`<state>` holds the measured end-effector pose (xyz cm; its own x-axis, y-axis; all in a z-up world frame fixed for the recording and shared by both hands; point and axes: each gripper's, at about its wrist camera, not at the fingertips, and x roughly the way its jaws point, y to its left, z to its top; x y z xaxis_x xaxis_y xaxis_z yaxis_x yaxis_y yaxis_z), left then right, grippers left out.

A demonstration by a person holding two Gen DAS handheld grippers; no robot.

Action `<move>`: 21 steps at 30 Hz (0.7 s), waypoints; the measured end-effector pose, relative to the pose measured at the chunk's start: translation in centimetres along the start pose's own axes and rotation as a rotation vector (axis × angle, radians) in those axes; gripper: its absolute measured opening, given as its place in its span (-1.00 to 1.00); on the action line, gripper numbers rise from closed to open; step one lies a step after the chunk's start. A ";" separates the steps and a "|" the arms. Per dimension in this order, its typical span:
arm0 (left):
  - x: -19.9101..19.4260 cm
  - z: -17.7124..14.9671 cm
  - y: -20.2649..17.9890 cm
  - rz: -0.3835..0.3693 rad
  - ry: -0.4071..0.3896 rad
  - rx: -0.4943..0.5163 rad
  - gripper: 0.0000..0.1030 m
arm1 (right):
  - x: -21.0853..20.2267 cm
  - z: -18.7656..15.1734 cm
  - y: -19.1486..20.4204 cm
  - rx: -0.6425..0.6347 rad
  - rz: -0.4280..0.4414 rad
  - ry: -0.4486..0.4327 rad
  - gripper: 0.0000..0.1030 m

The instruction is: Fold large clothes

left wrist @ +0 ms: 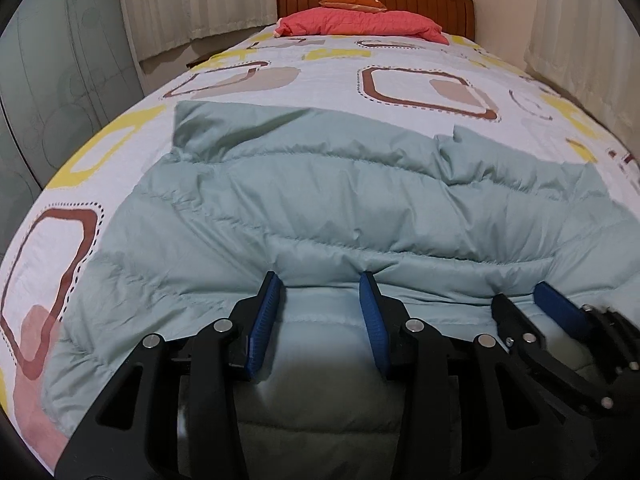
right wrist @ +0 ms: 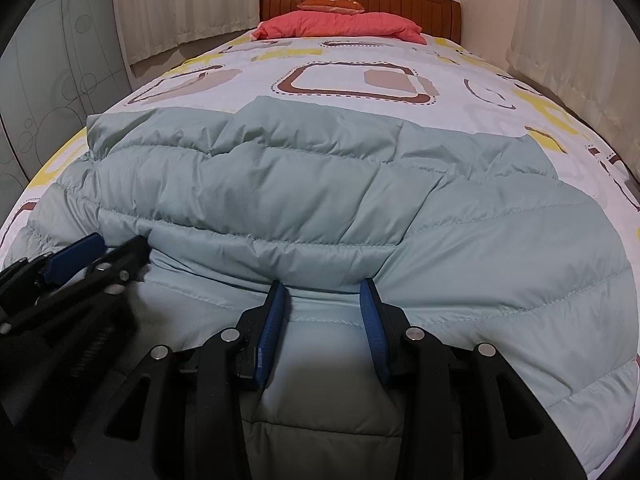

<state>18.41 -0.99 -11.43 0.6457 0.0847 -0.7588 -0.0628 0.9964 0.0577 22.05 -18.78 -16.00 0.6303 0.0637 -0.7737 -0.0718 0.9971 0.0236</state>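
Note:
A pale green quilted down jacket (left wrist: 320,200) lies spread on the bed, its near edge doubled over; it also fills the right wrist view (right wrist: 320,200). My left gripper (left wrist: 322,280) has its blue-padded jaws apart, and a thick fold of the jacket's near edge bulges between them. My right gripper (right wrist: 322,286) stands the same way on the same edge, a short way to the right. Each gripper shows in the other's view: the right one (left wrist: 532,292), the left one (right wrist: 116,246).
The bed (left wrist: 400,60) has a white cover with brown and yellow squares. A red pillow (left wrist: 360,24) and an orange cushion (left wrist: 352,2) lie at the wooden headboard (left wrist: 420,0). Curtains hang on both sides, and a wardrobe (left wrist: 60,80) stands at the left.

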 end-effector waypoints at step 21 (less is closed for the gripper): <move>-0.3 -4.0 18.2 -0.325 0.047 -0.734 0.35 | -0.1 0.0 0.0 0.002 0.002 -0.004 -0.23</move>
<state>14.00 17.03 -12.71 0.6864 -0.2250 -0.6915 -0.3721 0.7084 -0.5998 22.04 -18.80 -15.95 0.6336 0.0656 -0.7709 -0.0714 0.9971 0.0261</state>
